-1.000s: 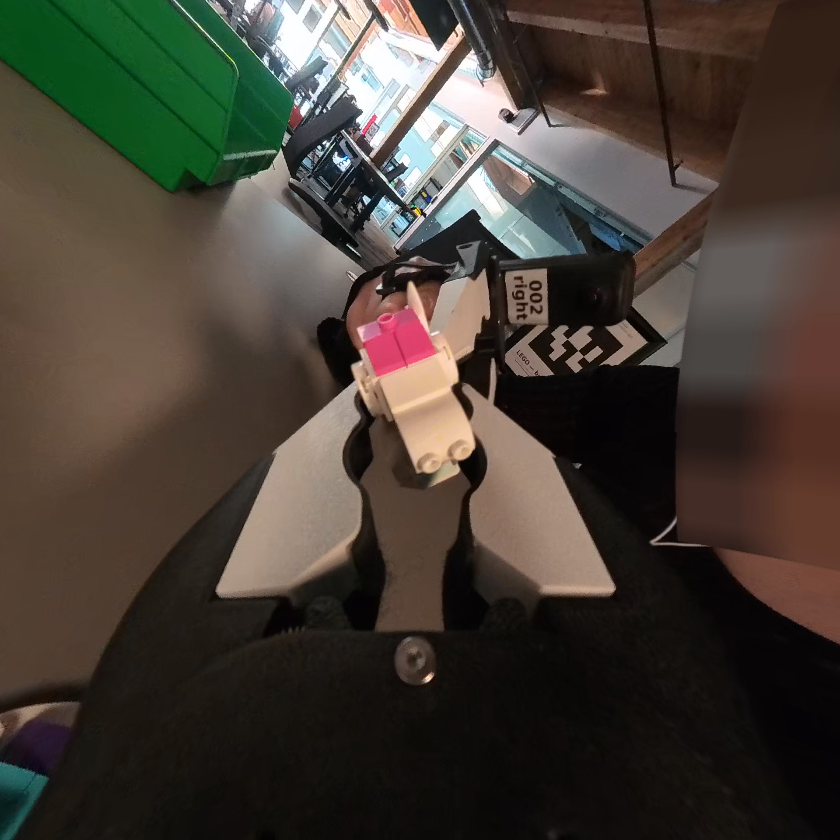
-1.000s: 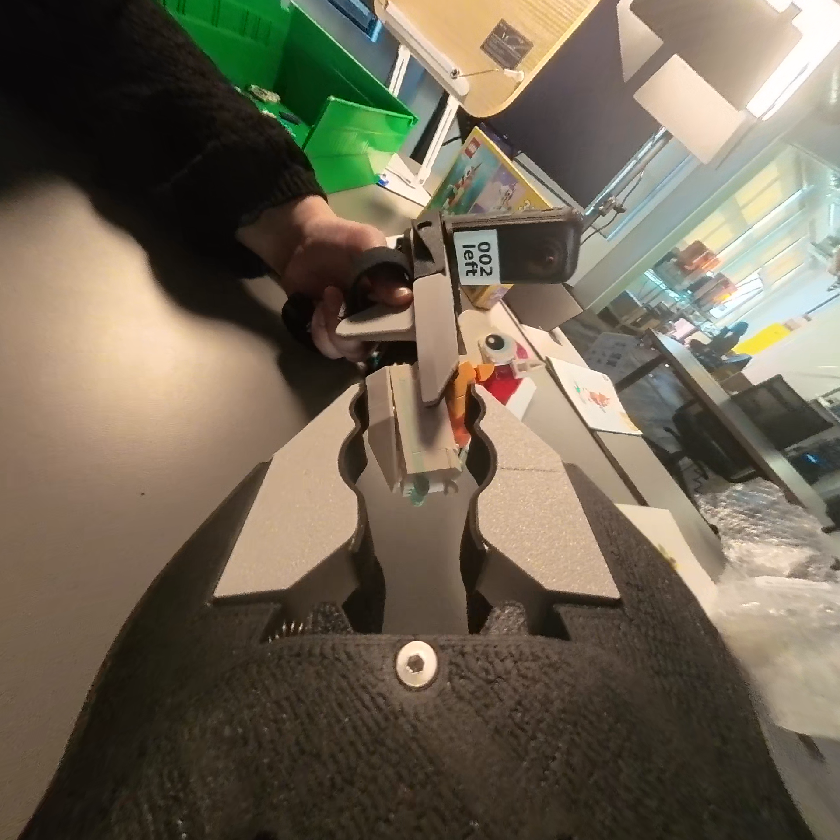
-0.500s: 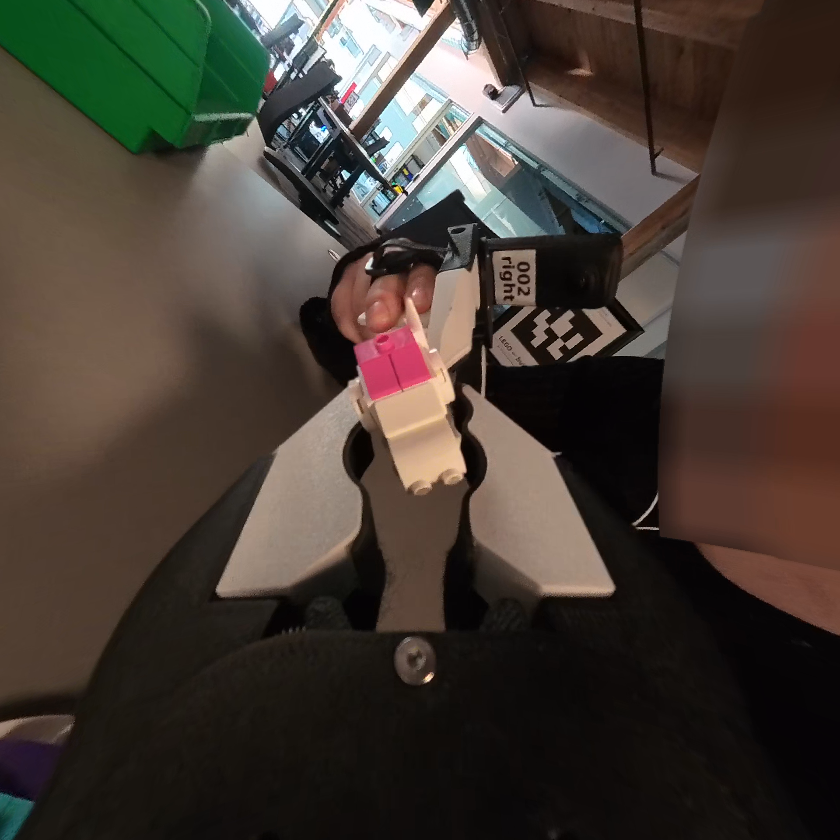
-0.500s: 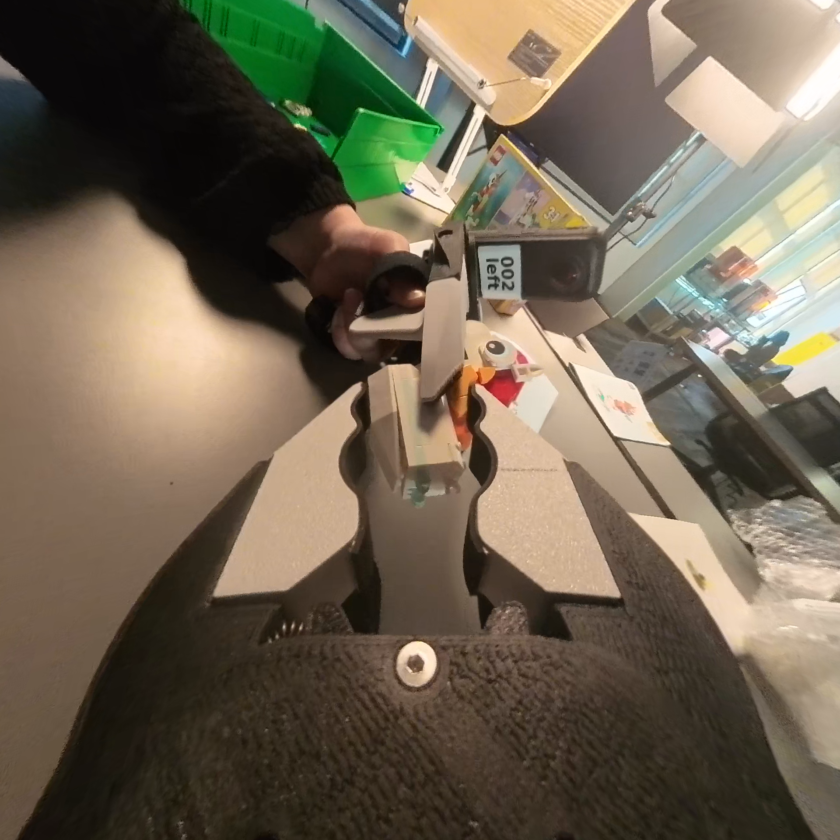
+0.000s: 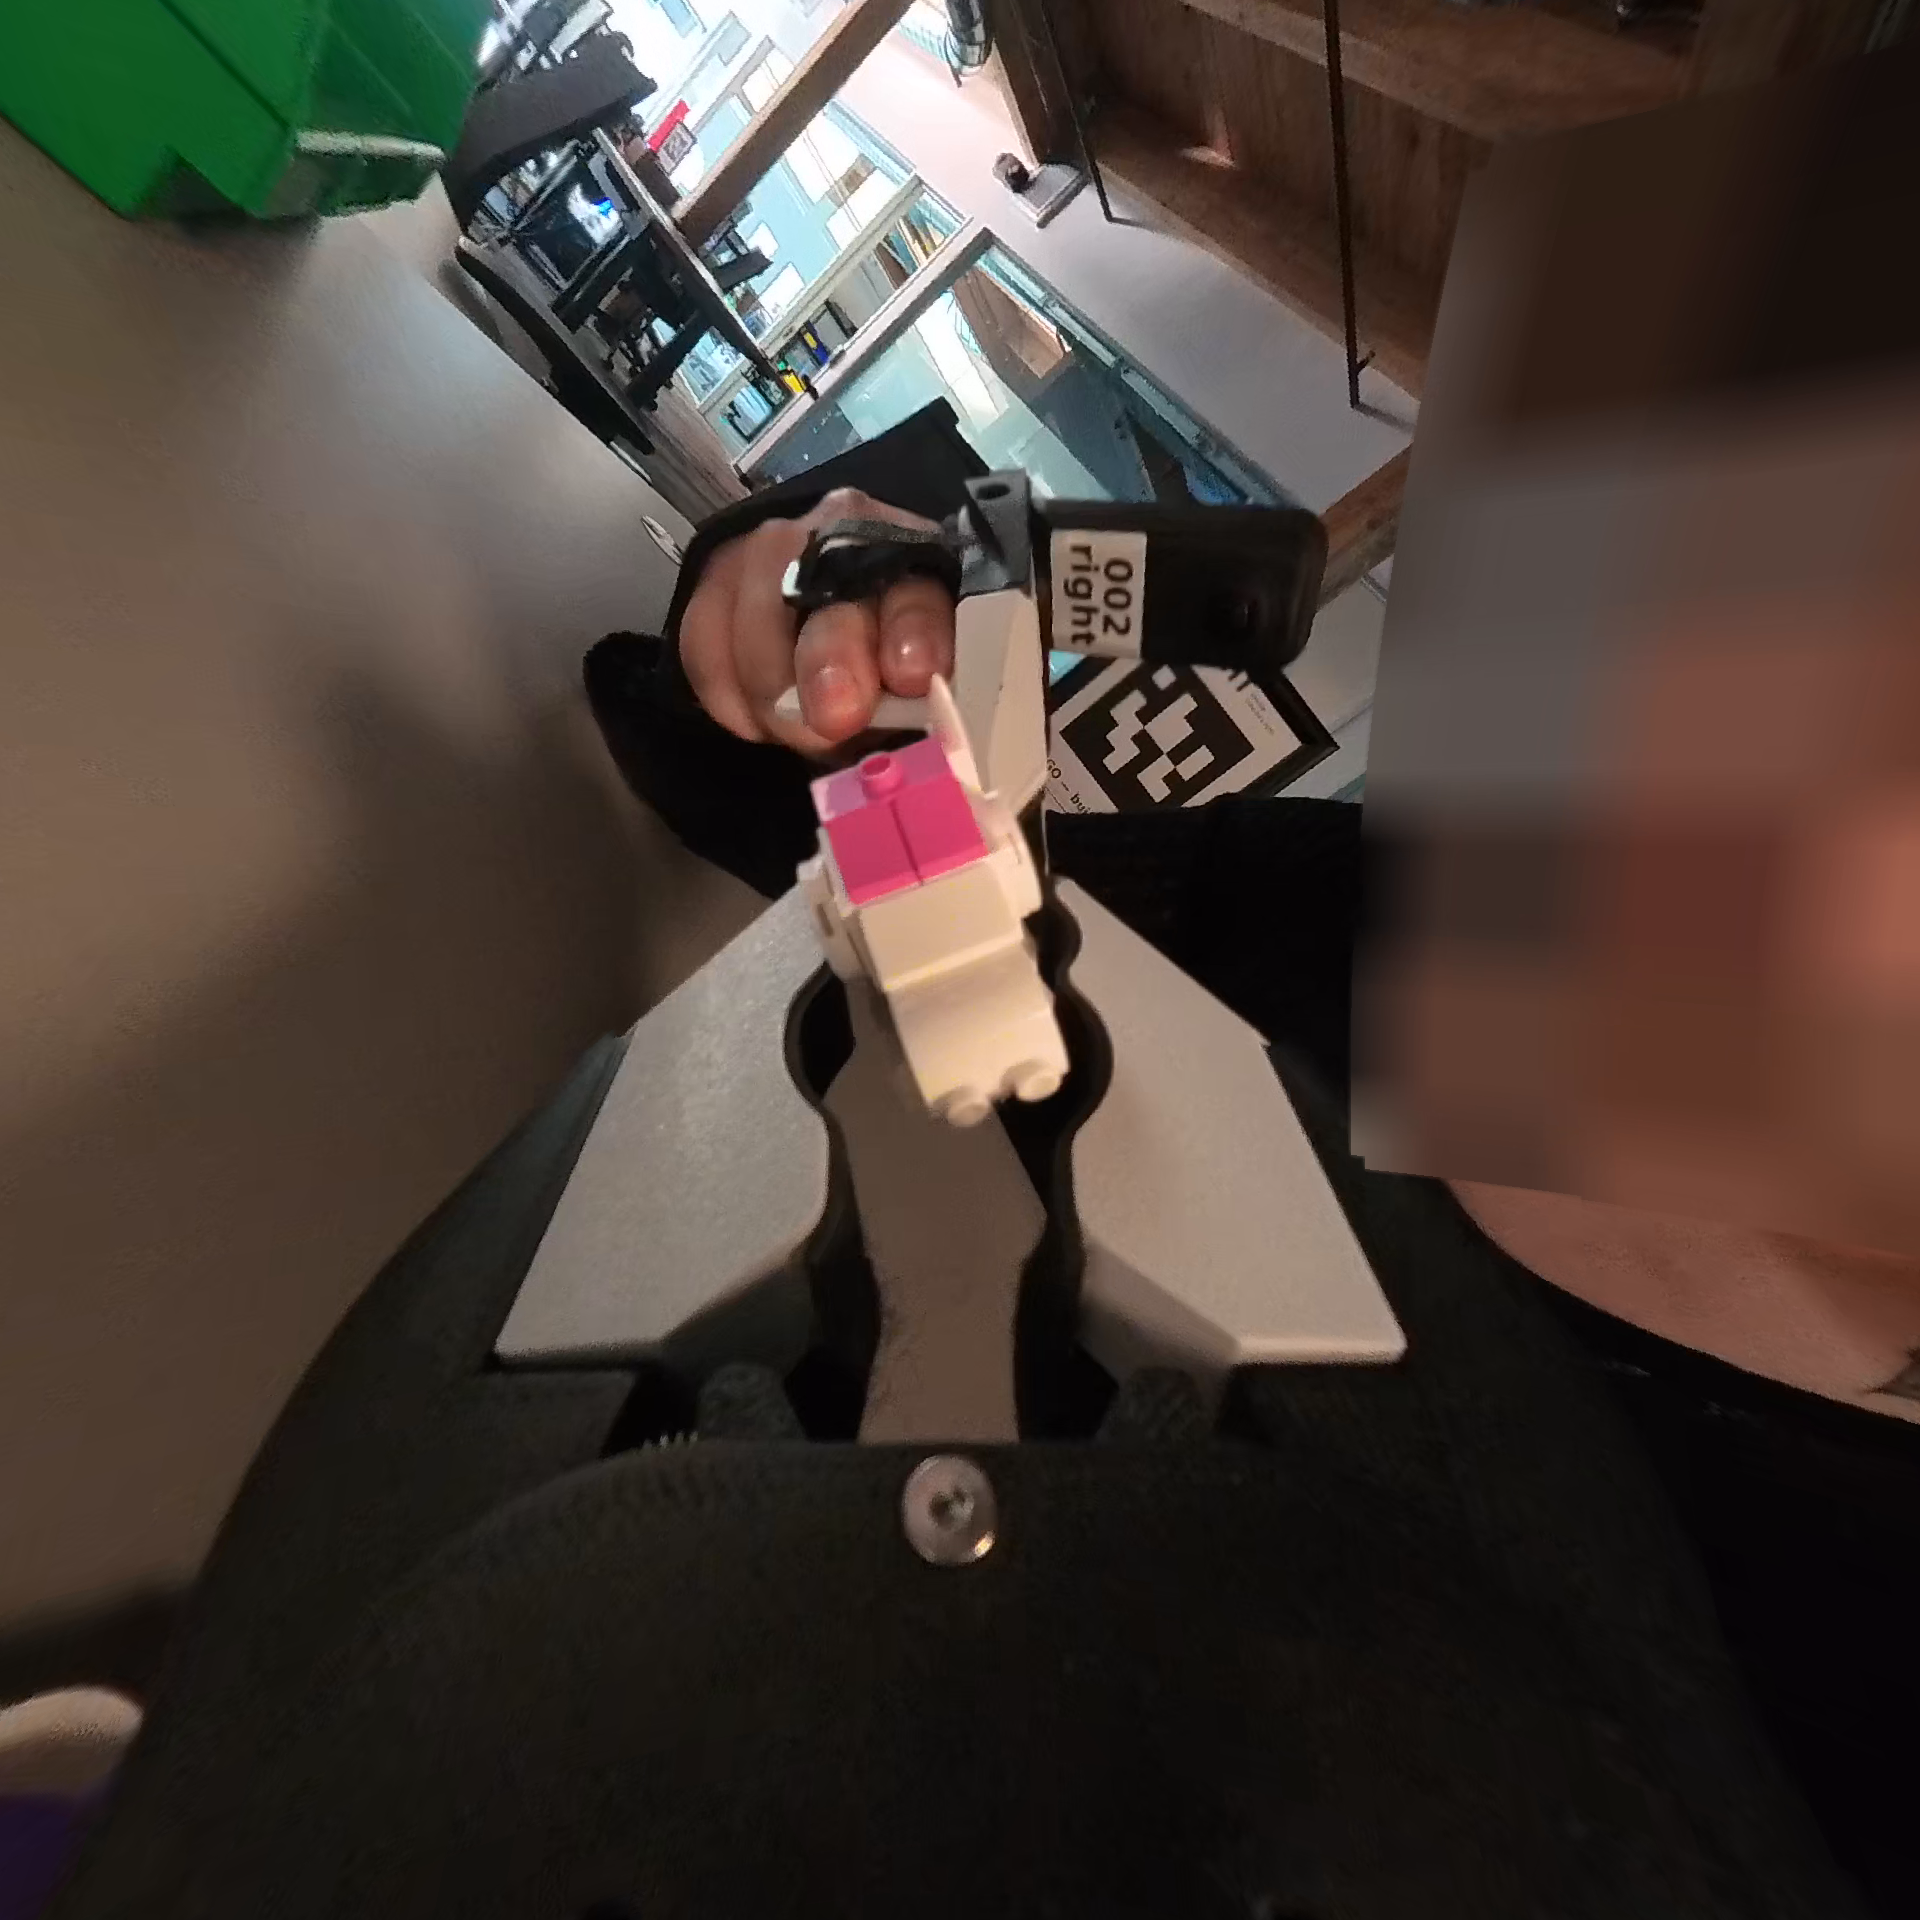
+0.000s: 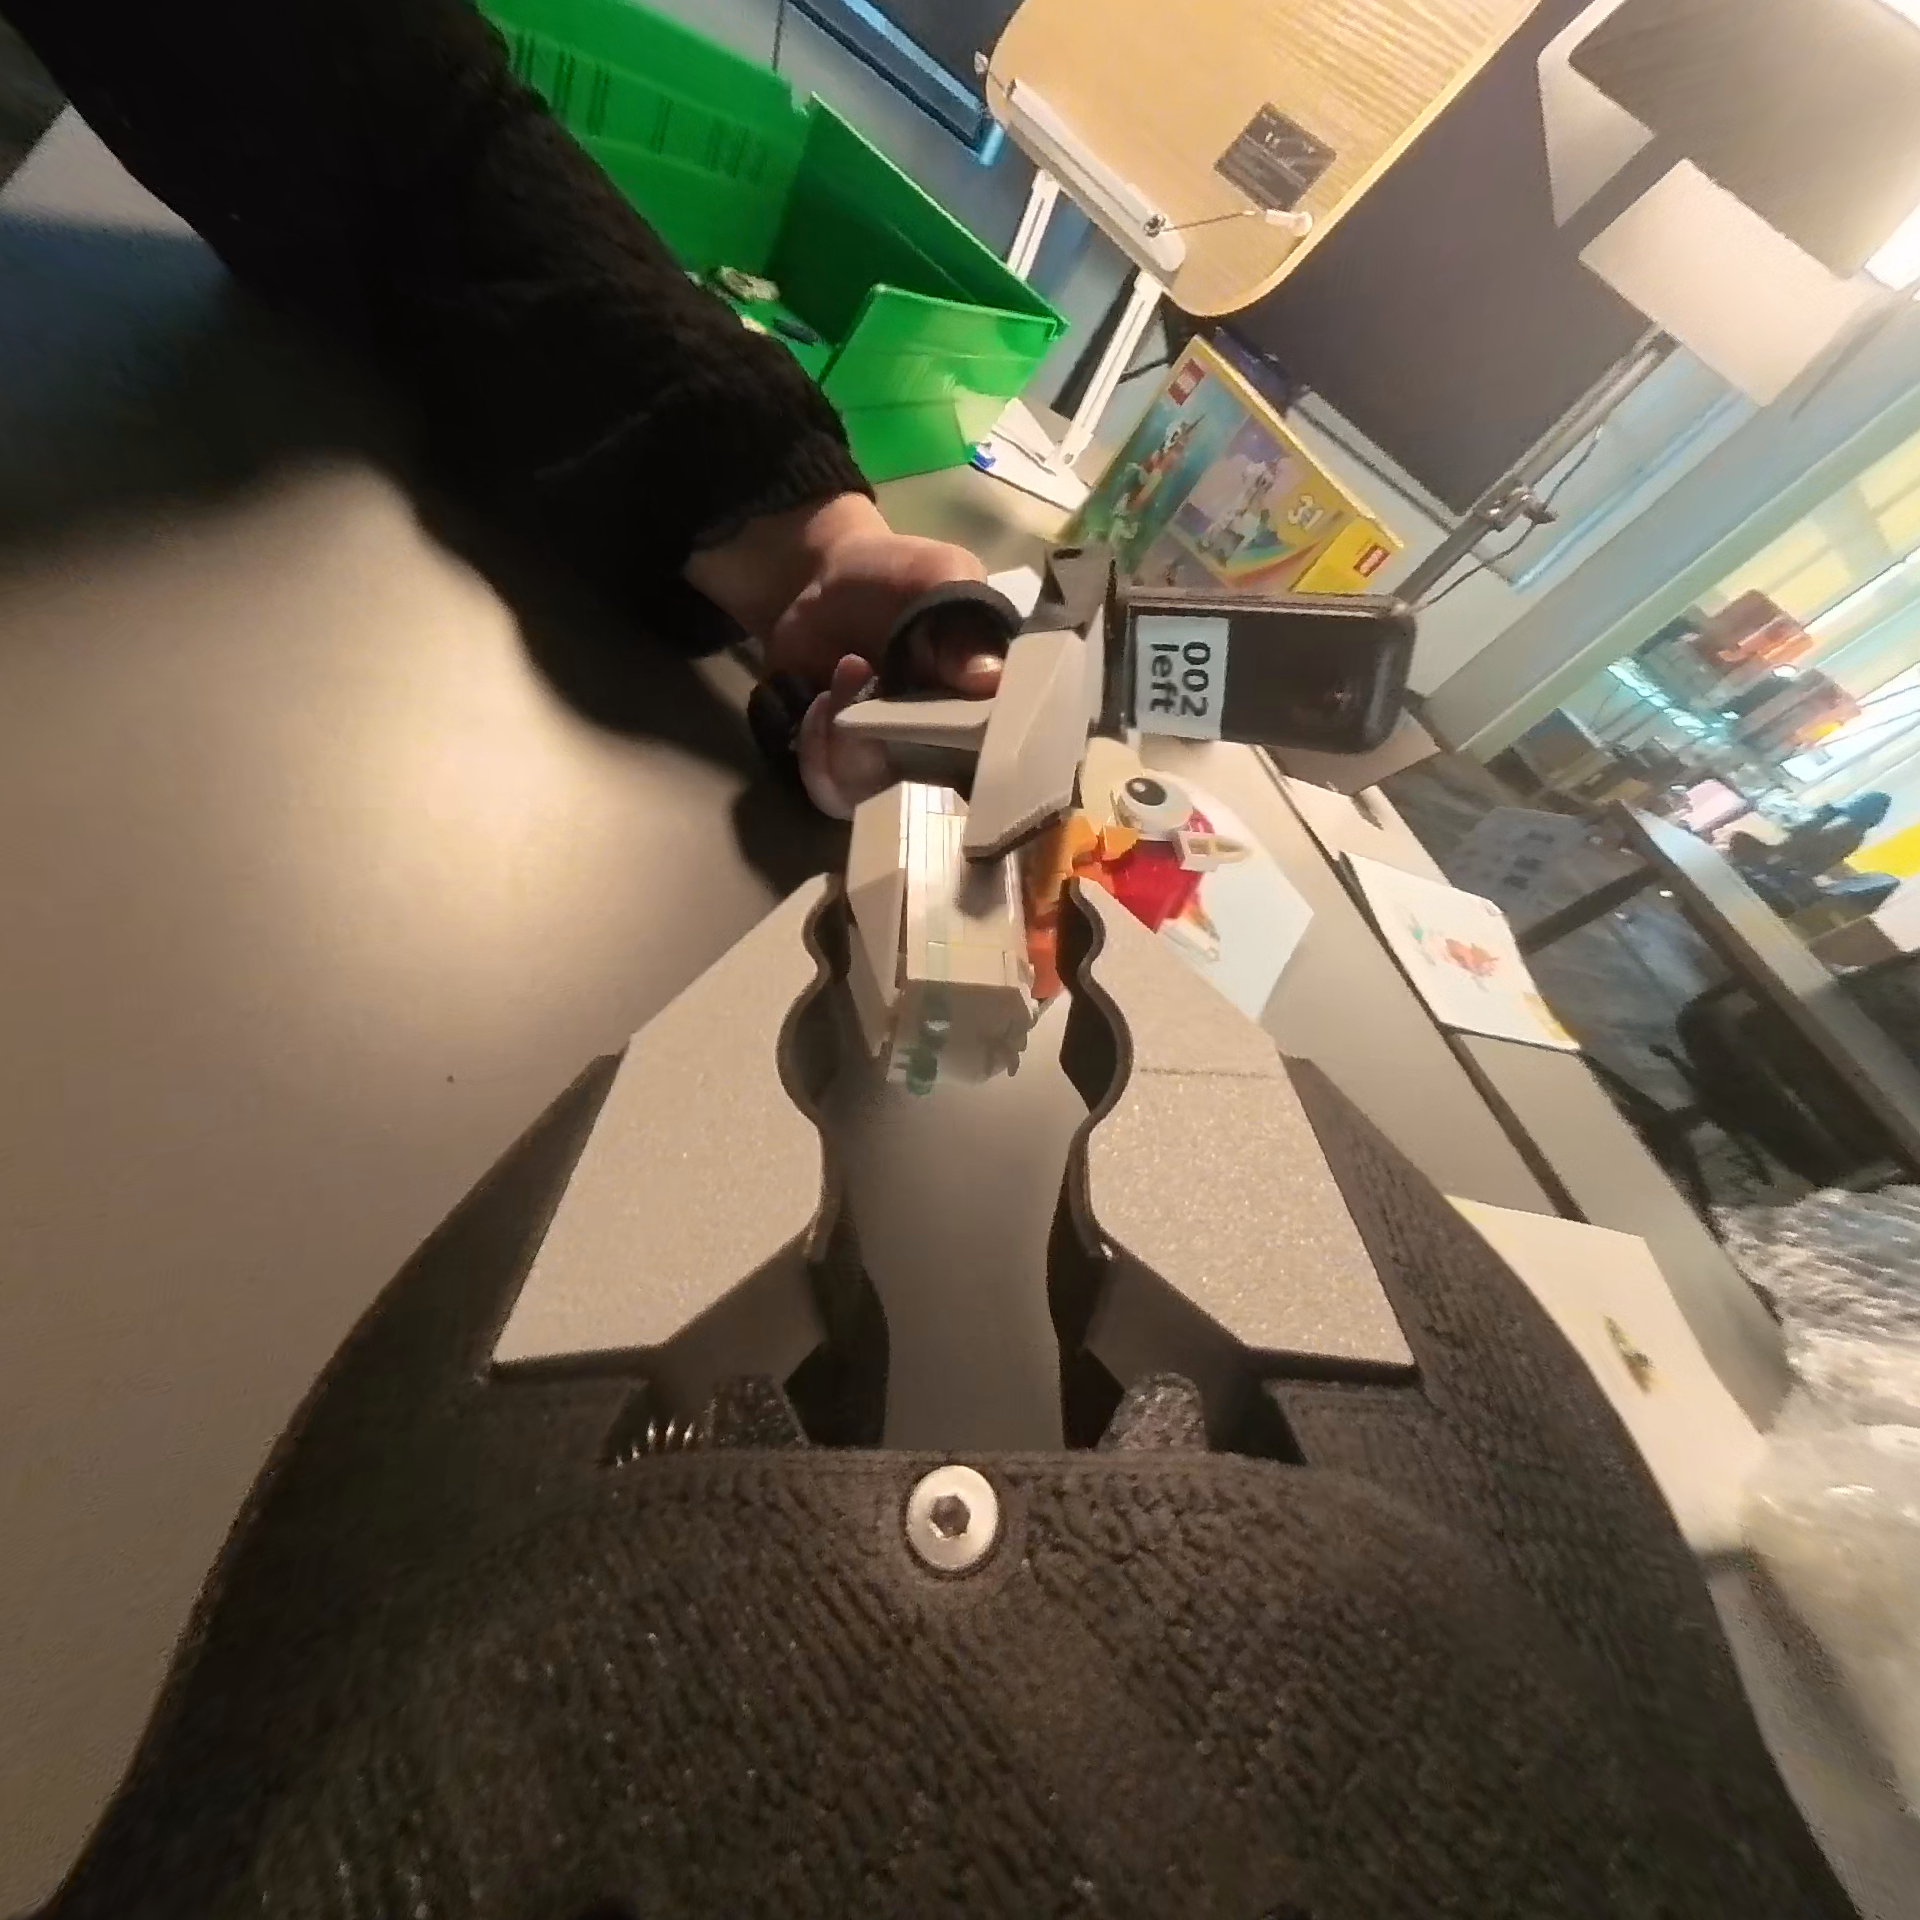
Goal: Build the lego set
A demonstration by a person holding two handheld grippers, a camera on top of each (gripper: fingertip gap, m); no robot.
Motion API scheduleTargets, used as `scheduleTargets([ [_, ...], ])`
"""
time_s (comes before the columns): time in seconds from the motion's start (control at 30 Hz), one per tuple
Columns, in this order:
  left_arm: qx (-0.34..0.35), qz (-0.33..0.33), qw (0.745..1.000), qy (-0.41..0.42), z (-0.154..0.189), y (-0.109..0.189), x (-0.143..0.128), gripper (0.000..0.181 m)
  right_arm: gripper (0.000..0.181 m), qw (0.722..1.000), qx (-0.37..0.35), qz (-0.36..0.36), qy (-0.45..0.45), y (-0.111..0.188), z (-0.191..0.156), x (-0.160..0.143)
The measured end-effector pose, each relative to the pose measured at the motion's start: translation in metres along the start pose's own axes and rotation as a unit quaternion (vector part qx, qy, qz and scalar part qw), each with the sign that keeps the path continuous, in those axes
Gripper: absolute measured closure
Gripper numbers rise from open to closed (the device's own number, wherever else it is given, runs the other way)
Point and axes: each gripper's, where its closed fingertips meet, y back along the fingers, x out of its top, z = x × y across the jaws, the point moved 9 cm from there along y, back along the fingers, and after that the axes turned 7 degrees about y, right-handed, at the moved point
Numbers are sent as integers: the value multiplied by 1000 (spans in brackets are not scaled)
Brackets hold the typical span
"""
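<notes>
A white Lego assembly (image 5: 951,977) with two pink bricks (image 5: 899,831) on its far end sits between the fingertips of my left gripper (image 5: 935,935), which is shut on it. My right gripper (image 5: 982,758) faces it from the other side, and its fingers meet the pink end. In the right wrist view the same assembly (image 6: 940,977) looks pale, with an orange part (image 6: 1044,920) on its right side. My right gripper (image 6: 956,935) is shut on it. A finger of my left gripper (image 6: 1023,821) lies across its top. The assembly is held above the grey table (image 6: 312,831).
A red Lego figure with a large eye (image 6: 1148,873) lies on a white sheet behind the grippers. A Lego box (image 6: 1236,499) and green bins (image 6: 894,332) stand at the back. Instruction sheets (image 6: 1455,956) and clear plastic wrap (image 6: 1849,1278) lie to the right. A green bin (image 5: 208,94) shows in the left wrist view.
Both grippers stay shut on the assembly. The pair has shifted and tilted a little, so the green bin has slid toward the upper left of the left wrist view.
</notes>
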Motion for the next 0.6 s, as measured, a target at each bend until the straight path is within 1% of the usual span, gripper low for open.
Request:
scheduleTargets([
  [0.03, -1, -2, 1000, 1, 0, -1, -1, 148, 142, 1000, 5, 1, -5, 1, 0, 0],
  [0.23, 3, -5, 1000, 0, 0, -3, -1, 148, 142, 1000, 16, -2, -13, 2, 1, 0],
  [0.37, 2, 11, 1000, 6, -1, 1, 1, 148, 141, 1000, -7, 8, -6, -1, 1, -3],
  [0.53, -27, 15, 999, 24, -1, 4, 3, 148, 137, 1000, -20, 6, -5, 4, 4, -4],
  [0.6, -43, 17, 998, 30, 0, 5, 4, 148, 142, 1000, -9, 0, -10, 6, 4, -7],
])
